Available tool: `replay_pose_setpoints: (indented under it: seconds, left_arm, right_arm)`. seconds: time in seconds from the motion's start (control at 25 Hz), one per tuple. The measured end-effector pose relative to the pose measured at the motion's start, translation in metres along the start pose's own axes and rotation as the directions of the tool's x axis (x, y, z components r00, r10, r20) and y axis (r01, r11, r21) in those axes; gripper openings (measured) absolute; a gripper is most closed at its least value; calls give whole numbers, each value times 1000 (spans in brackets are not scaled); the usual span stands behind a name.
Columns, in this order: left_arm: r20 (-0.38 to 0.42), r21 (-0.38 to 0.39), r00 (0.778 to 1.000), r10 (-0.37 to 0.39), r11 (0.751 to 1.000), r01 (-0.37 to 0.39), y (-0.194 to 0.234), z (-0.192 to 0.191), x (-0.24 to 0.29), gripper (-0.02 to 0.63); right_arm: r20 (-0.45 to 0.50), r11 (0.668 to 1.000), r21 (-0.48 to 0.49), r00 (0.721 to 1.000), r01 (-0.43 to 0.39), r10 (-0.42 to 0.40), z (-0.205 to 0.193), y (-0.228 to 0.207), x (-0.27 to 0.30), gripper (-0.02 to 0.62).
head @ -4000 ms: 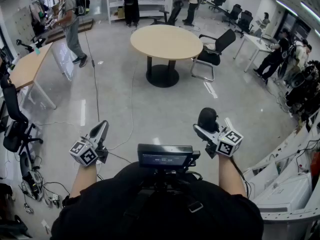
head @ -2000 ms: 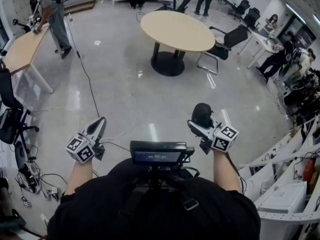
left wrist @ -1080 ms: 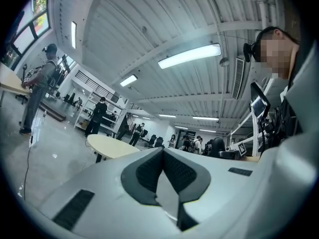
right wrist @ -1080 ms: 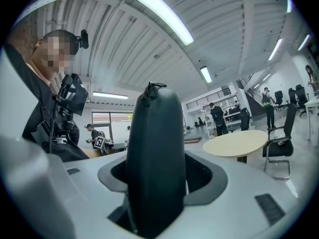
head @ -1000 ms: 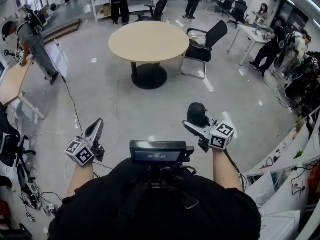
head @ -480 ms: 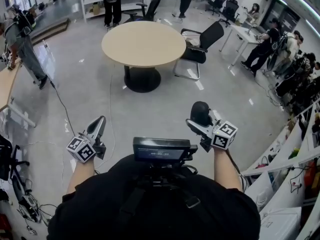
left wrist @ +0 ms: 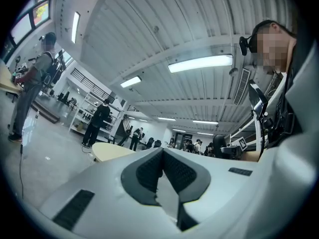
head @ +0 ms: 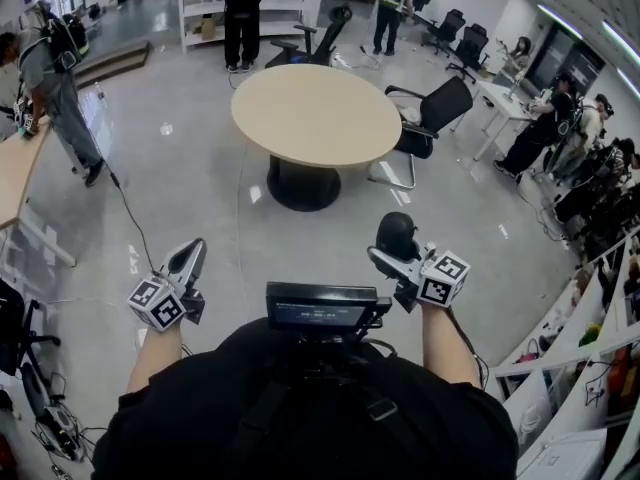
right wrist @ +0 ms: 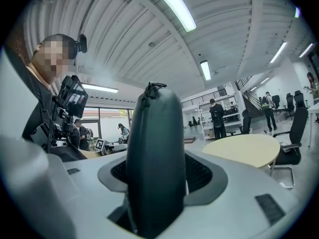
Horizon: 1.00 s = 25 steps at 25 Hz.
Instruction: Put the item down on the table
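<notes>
My right gripper [head: 398, 255] is shut on a dark, rounded zippered pouch [head: 396, 232], held upright at waist height. In the right gripper view the pouch [right wrist: 155, 148] stands between the pads [right wrist: 202, 173] and fills the middle, its zipper pull on top. My left gripper [head: 188, 264] is shut with nothing in it; its pads [left wrist: 175, 171] meet in the left gripper view. A round beige table [head: 316, 114] on a black pedestal stands ahead across bare floor, well beyond both grippers. The same table [right wrist: 245, 148] shows at the right behind the pouch.
A black office chair [head: 432, 113] stands at the table's right side. A cable [head: 128, 213] runs across the floor on the left. A person [head: 52, 78] stands by a desk [head: 15, 173] at the left. More people and chairs are at the back and right.
The head view has swung and the round table sits a little more to the right and lower. Both grippers keep their pose, and the pouch stays in the right one.
</notes>
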<state>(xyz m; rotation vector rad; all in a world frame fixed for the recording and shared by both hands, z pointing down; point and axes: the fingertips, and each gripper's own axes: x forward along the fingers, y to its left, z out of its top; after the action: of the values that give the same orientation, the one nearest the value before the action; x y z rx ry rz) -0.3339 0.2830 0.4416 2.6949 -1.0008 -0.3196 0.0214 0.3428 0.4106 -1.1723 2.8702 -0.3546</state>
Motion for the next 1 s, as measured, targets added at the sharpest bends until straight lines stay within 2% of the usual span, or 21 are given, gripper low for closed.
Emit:
replay_pose_setpoints:
  seconds: [0.16, 0.36, 0.52, 0.72, 0.84, 1.0]
  left_arm:
    - [0, -23, 1000, 21, 1000, -21, 30, -1, -3, -3]
    - [-6, -23, 999, 39, 999, -39, 48, -4, 10, -3]
    - [-13, -21, 997, 71, 997, -71, 54, -6, 26, -3]
    - [33, 25, 990, 135, 990, -136, 50, 4, 71, -3]
    - [69, 6, 978, 198, 980, -199, 50, 2, 95, -3]
    - [77, 12, 974, 212, 977, -213, 25, -6, 151, -3]
  right_arm:
    - [-20, 1000, 4, 1000, -11, 11, 0, -5, 30, 271]
    - [-38, 999, 17, 999, -27, 28, 3, -29, 53, 271]
    - [-30, 997, 31, 997, -71, 72, 2, -53, 68, 272]
    - [-37, 990, 19, 990, -138, 139, 9, -121, 73, 270]
    - [-27, 985, 3, 985, -171, 171, 23, -166, 72, 271]
    - [-16, 978, -30, 978, -208, 208, 51, -222, 60, 271]
